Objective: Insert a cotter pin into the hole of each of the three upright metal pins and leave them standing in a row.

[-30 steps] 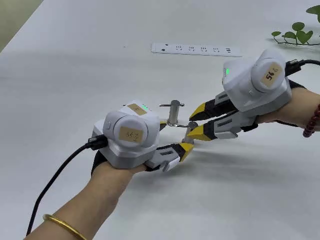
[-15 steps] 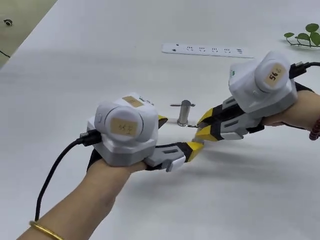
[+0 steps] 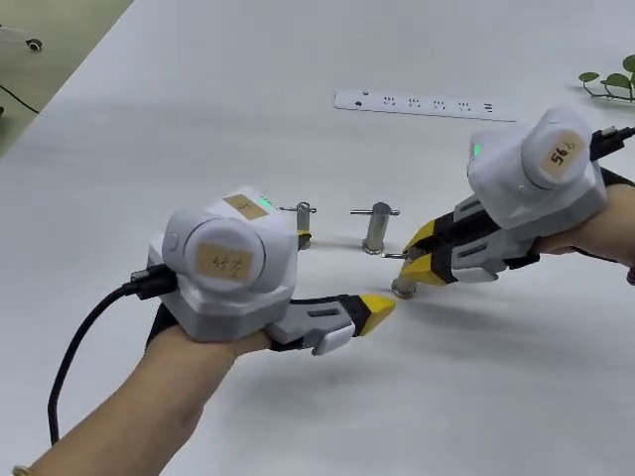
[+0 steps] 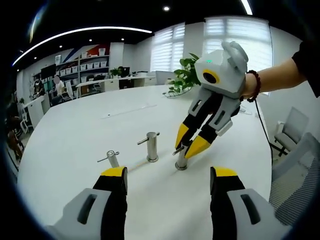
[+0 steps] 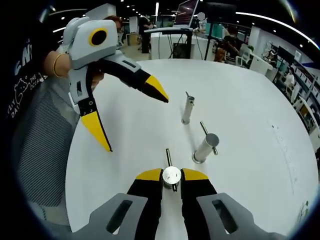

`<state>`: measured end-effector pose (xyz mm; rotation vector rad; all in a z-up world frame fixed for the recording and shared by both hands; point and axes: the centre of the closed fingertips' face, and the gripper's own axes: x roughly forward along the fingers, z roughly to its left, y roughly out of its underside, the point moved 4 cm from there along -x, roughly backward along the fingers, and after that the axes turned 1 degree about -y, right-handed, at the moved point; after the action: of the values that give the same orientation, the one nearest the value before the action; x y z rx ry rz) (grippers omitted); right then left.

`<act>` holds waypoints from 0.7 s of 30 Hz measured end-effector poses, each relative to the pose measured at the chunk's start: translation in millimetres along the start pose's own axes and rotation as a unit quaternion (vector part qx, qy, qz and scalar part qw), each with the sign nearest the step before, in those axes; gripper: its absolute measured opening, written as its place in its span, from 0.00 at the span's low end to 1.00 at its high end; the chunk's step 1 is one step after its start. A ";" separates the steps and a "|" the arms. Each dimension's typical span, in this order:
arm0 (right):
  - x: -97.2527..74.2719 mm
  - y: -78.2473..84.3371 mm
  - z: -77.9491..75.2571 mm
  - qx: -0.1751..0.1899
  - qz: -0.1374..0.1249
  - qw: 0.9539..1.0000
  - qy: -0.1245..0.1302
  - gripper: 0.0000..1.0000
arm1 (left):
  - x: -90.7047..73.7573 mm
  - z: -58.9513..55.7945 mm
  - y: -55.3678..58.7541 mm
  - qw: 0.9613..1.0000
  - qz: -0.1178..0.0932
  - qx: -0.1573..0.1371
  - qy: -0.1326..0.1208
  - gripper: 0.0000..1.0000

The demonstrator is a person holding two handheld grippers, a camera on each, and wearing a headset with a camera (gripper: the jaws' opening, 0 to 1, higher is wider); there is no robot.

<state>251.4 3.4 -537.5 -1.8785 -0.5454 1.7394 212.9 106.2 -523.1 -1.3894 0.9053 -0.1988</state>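
Three upright metal pins stand in a row on the white table: the left pin point(image 3: 304, 222) point(image 4: 113, 159) and the middle pin point(image 3: 377, 227) point(image 4: 151, 146) each carry a cotter pin. At the near pin point(image 3: 403, 287) point(image 4: 182, 159) point(image 5: 171, 176), my right gripper point(image 3: 415, 255) point(image 4: 191, 145) point(image 5: 171, 179) is shut on a cotter pin point(image 5: 168, 156) that passes through the pin's top. My left gripper point(image 3: 342, 273) point(image 4: 169, 175) point(image 5: 129, 111) is open and holds nothing, a short way in front of the row.
A white power strip point(image 3: 427, 102) lies at the far side of the table. A leafy plant point(image 3: 610, 79) stands at the far right. The table's left edge point(image 3: 60, 94) runs diagonally, and a black cable point(image 3: 84, 337) trails from my left gripper.
My left gripper has drawn back from the near pin, so the left pin now shows. The right gripper stays at the near pin. The head camera has shifted.
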 end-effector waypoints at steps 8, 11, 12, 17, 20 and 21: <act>-8.4 1.9 -5.6 0.002 -0.001 1.000 0.002 0.08 | -10.9 9.2 3.3 1.000 0.004 -0.003 -0.024 0.75; -13.0 3.0 -10.6 0.000 0.003 1.000 0.006 0.08 | -17.2 16.3 3.9 0.999 0.001 -0.004 -0.038 0.78; -14.0 3.4 -12.0 0.001 0.004 1.000 0.007 0.08 | -18.5 17.7 3.7 0.999 -0.001 -0.005 -0.039 0.79; -17.8 6.4 -18.3 -0.003 0.012 1.000 0.011 0.08 | -22.9 26.5 1.5 0.999 -0.007 -0.009 -0.047 0.83; -19.5 9.2 -24.2 -0.005 0.018 1.000 0.013 0.08 | -24.2 30.1 0.8 0.999 -0.009 -0.009 -0.052 0.87; -19.8 9.8 -25.4 -0.005 0.019 1.000 0.014 0.08 | -24.6 31.1 0.7 0.998 -0.009 -0.010 -0.054 0.90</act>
<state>274.3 -18.9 -526.9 -1.9294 -0.5115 1.7347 216.5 145.0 -515.7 -1.4131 0.8073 -0.1289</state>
